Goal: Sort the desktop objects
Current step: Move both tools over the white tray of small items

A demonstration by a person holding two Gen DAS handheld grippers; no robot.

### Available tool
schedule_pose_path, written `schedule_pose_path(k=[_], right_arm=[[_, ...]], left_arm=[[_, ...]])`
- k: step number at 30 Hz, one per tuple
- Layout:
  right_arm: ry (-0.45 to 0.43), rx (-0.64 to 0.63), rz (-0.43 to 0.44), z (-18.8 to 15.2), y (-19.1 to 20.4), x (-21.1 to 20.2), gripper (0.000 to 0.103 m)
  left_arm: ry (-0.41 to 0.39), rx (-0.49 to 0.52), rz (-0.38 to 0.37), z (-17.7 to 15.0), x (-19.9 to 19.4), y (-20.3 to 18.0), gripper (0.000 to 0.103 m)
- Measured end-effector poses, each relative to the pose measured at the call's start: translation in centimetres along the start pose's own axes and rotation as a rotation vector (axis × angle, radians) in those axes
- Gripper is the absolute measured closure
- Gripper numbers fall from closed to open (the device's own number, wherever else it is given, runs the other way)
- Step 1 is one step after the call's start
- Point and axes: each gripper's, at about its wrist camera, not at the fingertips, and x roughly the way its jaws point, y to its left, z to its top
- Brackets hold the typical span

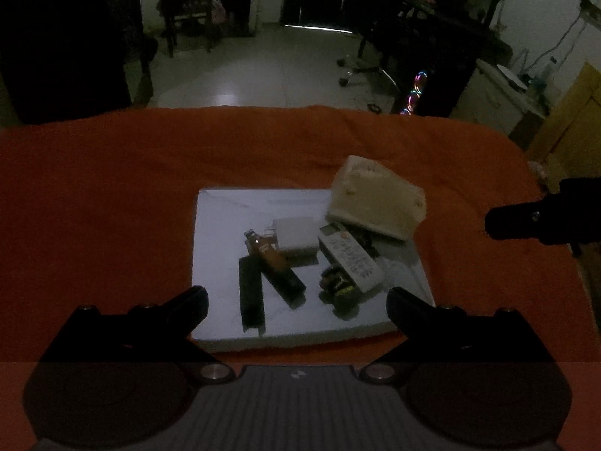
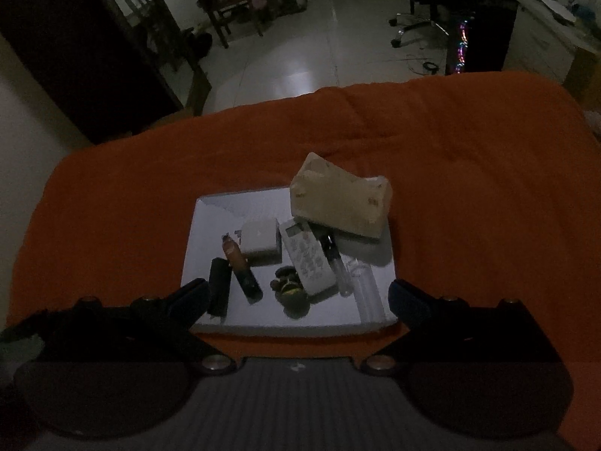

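The right gripper (image 2: 298, 297) hung with its fingers wide apart above the near edge of a white board (image 2: 210, 233) on an orange cloth (image 2: 469, 188). On the board lay a remote control (image 2: 308, 259), a white box (image 2: 260, 243), a brown bottle (image 2: 240, 267) and a tan bag (image 2: 338, 199).

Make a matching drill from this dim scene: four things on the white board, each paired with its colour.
Things:
1. remote control
2. power adapter
3. pouch
4. flat case at the left

Colours:
A. beige
B. black
C. plain white
D. white with grey buttons

Pairs: 1-D, 2-C, 3-A, 4-B
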Motion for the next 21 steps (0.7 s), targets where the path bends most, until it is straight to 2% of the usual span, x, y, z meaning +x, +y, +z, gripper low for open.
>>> schedule_pose_path(k=[9,17,21], right_arm=[[0.046,0.056,-0.054,1.9,-2.6,4.2,0.000],[0.104,0.061,-0.057,2.6,-3.7,7.1,0.000],[0.139,0.023,-0.075,2.5,-4.1,9.4,0.000]], left_arm=[[0.034,-0.032,0.019,1.7,4.1,1.7,0.000],[0.097,-0.033,0.015,2.0,7.9,2.6,0.001],[0.121,-0.029,0.018,2.1,10.1,3.3,0.001]])
